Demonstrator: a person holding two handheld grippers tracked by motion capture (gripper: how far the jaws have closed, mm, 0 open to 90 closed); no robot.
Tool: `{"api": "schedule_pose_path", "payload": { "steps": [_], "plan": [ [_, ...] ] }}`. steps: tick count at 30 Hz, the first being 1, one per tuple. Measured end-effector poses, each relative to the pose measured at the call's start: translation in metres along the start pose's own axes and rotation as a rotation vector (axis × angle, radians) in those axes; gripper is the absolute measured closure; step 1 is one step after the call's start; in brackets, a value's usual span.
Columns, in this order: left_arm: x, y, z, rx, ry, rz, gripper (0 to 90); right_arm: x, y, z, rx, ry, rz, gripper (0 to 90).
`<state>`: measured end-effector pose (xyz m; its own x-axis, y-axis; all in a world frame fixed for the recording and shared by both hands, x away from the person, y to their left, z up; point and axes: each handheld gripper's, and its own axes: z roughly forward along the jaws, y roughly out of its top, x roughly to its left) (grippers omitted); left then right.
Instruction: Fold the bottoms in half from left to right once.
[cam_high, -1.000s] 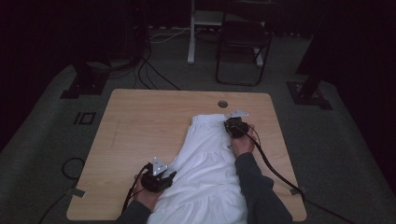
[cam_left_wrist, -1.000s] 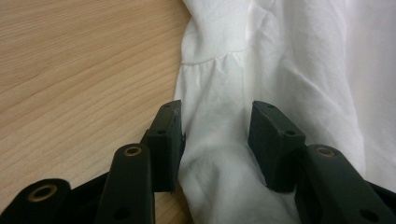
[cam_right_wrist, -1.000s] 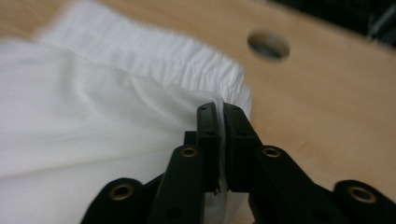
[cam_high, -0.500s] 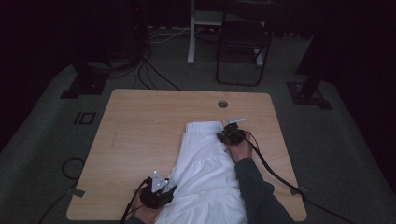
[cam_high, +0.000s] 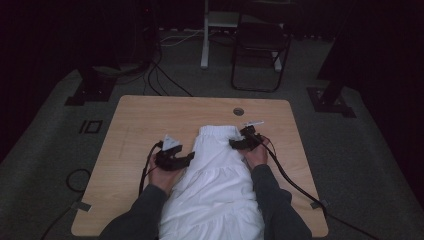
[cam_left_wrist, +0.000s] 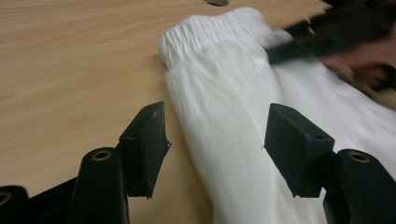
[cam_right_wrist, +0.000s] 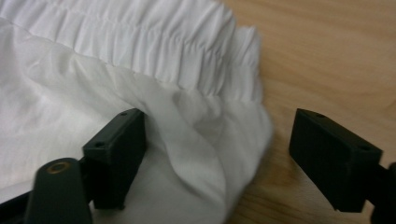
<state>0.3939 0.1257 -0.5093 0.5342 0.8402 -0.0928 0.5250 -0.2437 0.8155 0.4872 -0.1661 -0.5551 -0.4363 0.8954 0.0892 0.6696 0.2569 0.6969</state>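
White garment with a gathered elastic waistband lies lengthwise on the wooden table, its waistband towards the far edge and its lower part running off the near edge between the person's sleeves.

The left gripper sits at the garment's left edge. In the left gripper view its jaws have just been opening and stand apart, one over bare wood and the other over the cloth, with the folded side edge of the garment between them but not pinched.

The right gripper is at the waistband's right corner. Its jaws have just been opening too and now stand wide; in the right gripper view a rumpled corner of the cloth lies loose between them, one pad against the fabric, the other clear over the table.
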Motion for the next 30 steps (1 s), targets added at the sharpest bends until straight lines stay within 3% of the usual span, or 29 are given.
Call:
{"api": "schedule_pose_path", "payload": {
  "steps": [3,5,6,8,11,13,17,23,27,30],
  "plan": [
    [-0.001,0.015,0.038,0.031,0.044,0.023,37.5,0.003,0.001,-0.001,-0.009,0.012,-0.011,43.2],
    [0.000,0.018,0.060,0.076,0.087,0.021,35.6,0.006,0.002,-0.002,-0.002,0.005,-0.018,49.6],
    [0.002,0.018,0.068,0.085,0.106,0.010,34.9,0.007,0.002,-0.002,-0.004,-0.002,-0.026,52.7],
    [0.004,0.017,0.078,0.098,0.095,-0.028,33.8,0.009,0.000,-0.002,-0.011,0.004,-0.020,60.3],
    [0.003,0.009,0.087,0.147,0.113,-0.012,34.1,0.013,-0.003,-0.003,-0.032,0.003,-0.004,66.5],
    [0.003,0.001,0.085,0.129,0.114,0.000,35.4,0.016,-0.007,-0.003,-0.051,-0.003,0.004,68.5],
    [-0.003,-0.012,0.074,0.094,0.151,-0.016,37.6,0.025,-0.017,-0.008,-0.077,0.006,0.004,71.4],
    [-0.018,-0.036,0.045,0.089,0.165,-0.028,40.4,0.044,-0.037,-0.022,-0.079,0.044,-0.039,72.4],
    [-0.026,-0.049,0.029,0.089,0.166,-0.030,41.0,0.059,-0.046,-0.028,-0.076,0.064,-0.073,73.1],
    [-0.029,-0.055,0.020,0.093,0.144,-0.026,40.9,0.066,-0.051,-0.031,-0.082,0.074,-0.086,73.9]
  ]
}}
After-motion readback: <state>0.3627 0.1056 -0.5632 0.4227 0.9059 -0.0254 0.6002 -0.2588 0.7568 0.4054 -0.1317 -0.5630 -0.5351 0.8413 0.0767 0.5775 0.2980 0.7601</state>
